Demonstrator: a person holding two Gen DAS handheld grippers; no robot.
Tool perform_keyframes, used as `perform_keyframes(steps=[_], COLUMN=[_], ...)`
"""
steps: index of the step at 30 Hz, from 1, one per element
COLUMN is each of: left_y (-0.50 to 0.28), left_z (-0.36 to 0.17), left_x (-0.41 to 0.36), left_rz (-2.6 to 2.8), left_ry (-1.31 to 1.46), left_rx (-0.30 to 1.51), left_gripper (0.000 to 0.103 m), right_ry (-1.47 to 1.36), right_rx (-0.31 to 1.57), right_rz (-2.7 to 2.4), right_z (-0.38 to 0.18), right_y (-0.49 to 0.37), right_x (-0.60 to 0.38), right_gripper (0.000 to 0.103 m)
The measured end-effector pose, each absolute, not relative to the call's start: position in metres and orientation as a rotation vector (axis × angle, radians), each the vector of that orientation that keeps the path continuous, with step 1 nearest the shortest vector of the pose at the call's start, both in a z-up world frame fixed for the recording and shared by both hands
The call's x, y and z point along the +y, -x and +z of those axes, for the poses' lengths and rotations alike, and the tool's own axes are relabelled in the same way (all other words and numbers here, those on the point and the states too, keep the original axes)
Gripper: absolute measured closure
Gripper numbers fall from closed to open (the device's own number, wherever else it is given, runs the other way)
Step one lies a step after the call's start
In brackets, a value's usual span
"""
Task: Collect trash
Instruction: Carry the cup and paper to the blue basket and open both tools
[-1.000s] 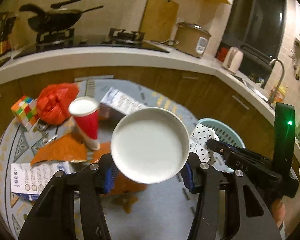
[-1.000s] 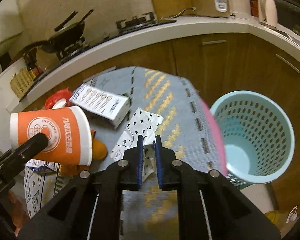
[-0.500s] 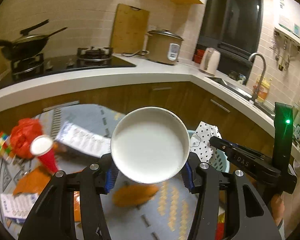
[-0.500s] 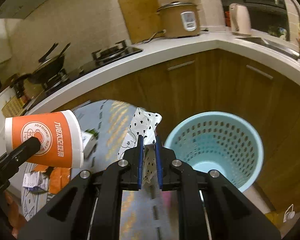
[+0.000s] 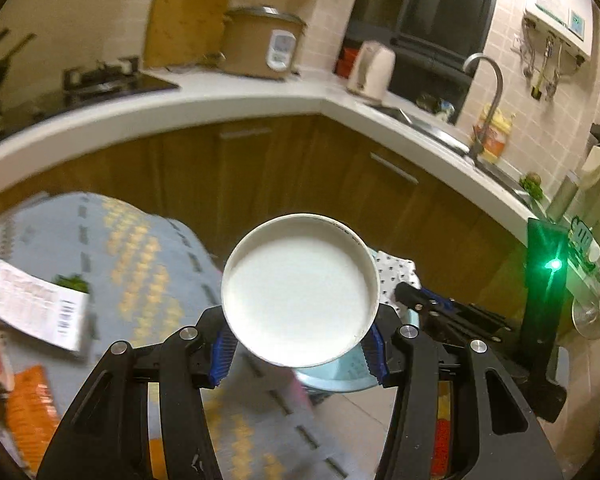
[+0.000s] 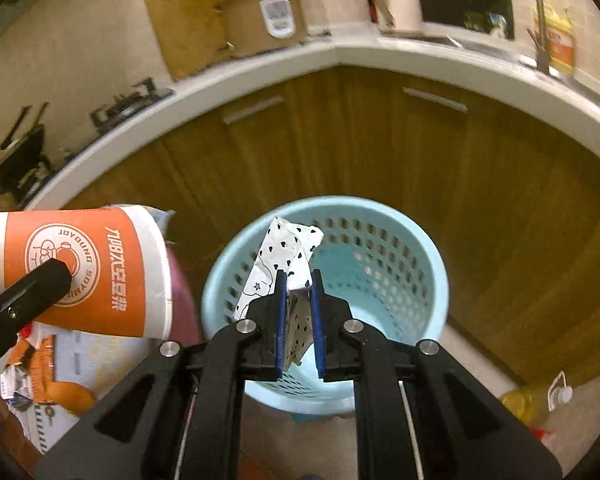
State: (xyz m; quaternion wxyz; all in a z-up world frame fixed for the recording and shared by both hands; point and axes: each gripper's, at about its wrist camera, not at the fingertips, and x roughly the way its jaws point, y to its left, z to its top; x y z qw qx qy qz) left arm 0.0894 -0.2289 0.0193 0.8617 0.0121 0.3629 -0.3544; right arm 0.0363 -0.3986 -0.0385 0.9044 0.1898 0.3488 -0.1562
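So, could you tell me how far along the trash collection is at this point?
Nothing shows in the basket yet. In hand: the right gripper holds a spotted wrapper over the basket, and the left gripper holds a paper cup beside it. Left: a printed carton and orange wrappers on the table.

A kitchen corner is shown under warm, dim indoor light. A white countertop (image 5: 228, 98) is curved around brown wooden cabinets (image 6: 400, 152) fitted with metal bar handles. The walls are covered in pale beige tiles (image 5: 512, 60). A dark window (image 5: 432, 8) is set above the counter beside a curved metal faucet (image 5: 488, 96). A wooden cutting board (image 6: 188, 20) is leaned against the wall next to a rice cooker (image 6: 264, 16), and a white kettle (image 5: 372, 70) is placed nearby. Light floor tiles (image 6: 480, 364) are seen below.
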Motion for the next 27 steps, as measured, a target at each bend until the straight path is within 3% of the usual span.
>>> perform_keyframes(steps=[13,15,17,20,27], left_y=[-0.104,-0.105,-0.104,-0.101,-0.088], left_z=[-0.043,-0.042,-0.040,-0.036,-0.019], left_x=[-0.277,-0.276,-0.273,-0.266,-0.242], left_rz=[-0.780,-0.766,-0.762,-0.755,-0.727], left_ry=[-0.073,-0.078,-0.073,-0.075,-0.068], left_rx=[0.942,0.940,0.932,0.912,0.863], left_gripper=[0.050,0.044,0.040,0.036,0.036], right_ry=[-0.436,-0.452,-0.467,-0.452,-0.449], right_rx=[0.887,0.894,0.897,0.889,0.839], right_rz=[-0.362,-0.353,-0.341,-0.350,-0.346], right_z=[-0.097,-0.099,-0.100,-0.097,-0.079], right_y=[-0.045,-0.045,-0.046,-0.044,-0.032], right_x=[-0.425,-0.429,-0.431,-0.428,-0.419], right_gripper=[0.093,0.090,0.076,0.064,0.064])
